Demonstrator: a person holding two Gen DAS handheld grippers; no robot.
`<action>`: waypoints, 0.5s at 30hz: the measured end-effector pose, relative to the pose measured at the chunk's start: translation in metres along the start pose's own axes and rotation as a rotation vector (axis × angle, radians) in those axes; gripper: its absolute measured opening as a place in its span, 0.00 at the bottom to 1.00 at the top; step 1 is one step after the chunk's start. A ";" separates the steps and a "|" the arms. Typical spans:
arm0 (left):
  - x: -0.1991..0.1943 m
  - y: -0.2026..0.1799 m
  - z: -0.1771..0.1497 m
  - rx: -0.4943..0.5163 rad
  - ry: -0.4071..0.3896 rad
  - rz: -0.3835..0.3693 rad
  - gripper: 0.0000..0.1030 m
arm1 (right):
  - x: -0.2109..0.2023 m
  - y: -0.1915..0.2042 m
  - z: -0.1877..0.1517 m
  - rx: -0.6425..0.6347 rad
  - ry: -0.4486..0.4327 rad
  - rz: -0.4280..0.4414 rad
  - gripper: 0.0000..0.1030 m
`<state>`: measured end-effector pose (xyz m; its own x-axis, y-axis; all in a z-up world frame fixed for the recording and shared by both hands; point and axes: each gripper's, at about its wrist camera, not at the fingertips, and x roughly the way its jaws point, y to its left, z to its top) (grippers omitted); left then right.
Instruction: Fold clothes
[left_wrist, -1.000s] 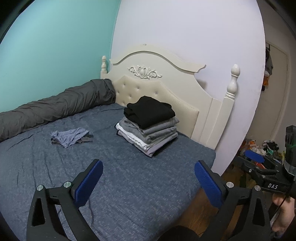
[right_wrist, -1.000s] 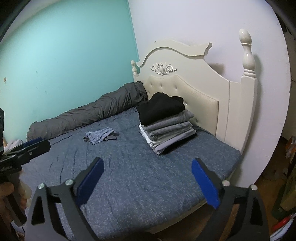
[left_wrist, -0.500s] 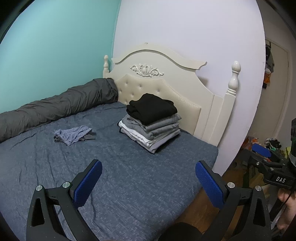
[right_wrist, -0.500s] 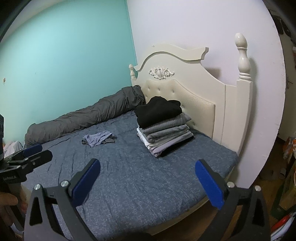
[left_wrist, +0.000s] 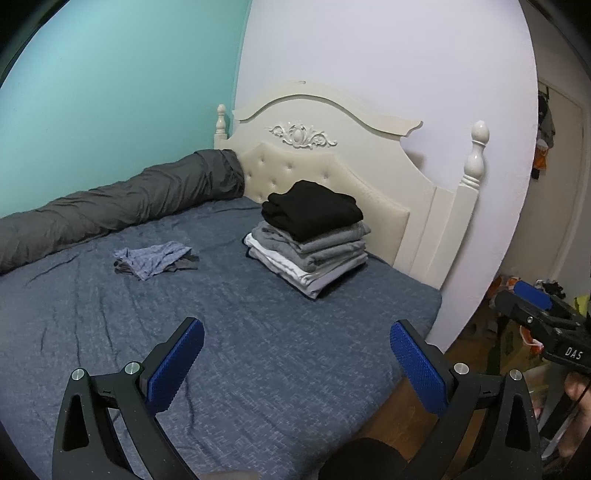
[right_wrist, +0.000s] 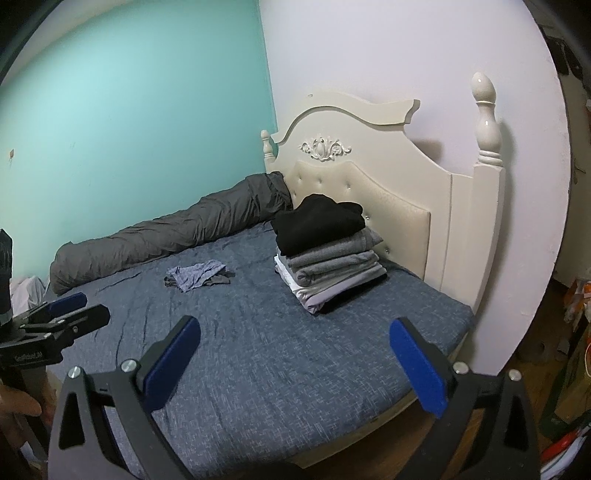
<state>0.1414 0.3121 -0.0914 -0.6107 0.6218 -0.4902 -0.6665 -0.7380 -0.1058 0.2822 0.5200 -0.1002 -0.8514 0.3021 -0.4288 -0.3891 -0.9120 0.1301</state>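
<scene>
A stack of folded clothes (left_wrist: 309, 238), black on top, grey and white below, sits on the blue bed (left_wrist: 258, 350) near the headboard; it also shows in the right wrist view (right_wrist: 328, 254). A crumpled light blue garment (left_wrist: 155, 258) lies loose mid-bed, also seen in the right wrist view (right_wrist: 197, 277). My left gripper (left_wrist: 297, 363) is open and empty above the bed's near edge. My right gripper (right_wrist: 293, 360) is open and empty, held back from the bed at its corner. Each gripper shows at the edge of the other's view.
A rolled dark grey duvet (left_wrist: 118, 206) lies along the teal wall. A cream headboard (left_wrist: 332, 162) with posts stands behind the stack. Wooden floor and clutter (left_wrist: 517, 295) lie right of the bed.
Both grippers have drawn back and tilted slightly, so the bed and stack sit a little lower and farther in view. Jaws stay open. The clothes have not moved.
</scene>
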 end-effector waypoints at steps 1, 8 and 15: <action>-0.001 0.001 0.000 0.000 -0.002 0.002 1.00 | 0.000 0.001 0.000 -0.006 -0.003 -0.004 1.00; -0.002 0.001 0.000 0.002 0.002 0.000 1.00 | 0.001 0.003 0.000 -0.011 -0.007 -0.003 1.00; -0.001 0.000 0.001 0.002 0.005 -0.001 1.00 | 0.001 0.002 -0.002 -0.007 -0.004 -0.009 1.00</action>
<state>0.1421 0.3119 -0.0901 -0.6081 0.6213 -0.4942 -0.6679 -0.7369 -0.1045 0.2811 0.5180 -0.1018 -0.8492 0.3117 -0.4263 -0.3946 -0.9110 0.1200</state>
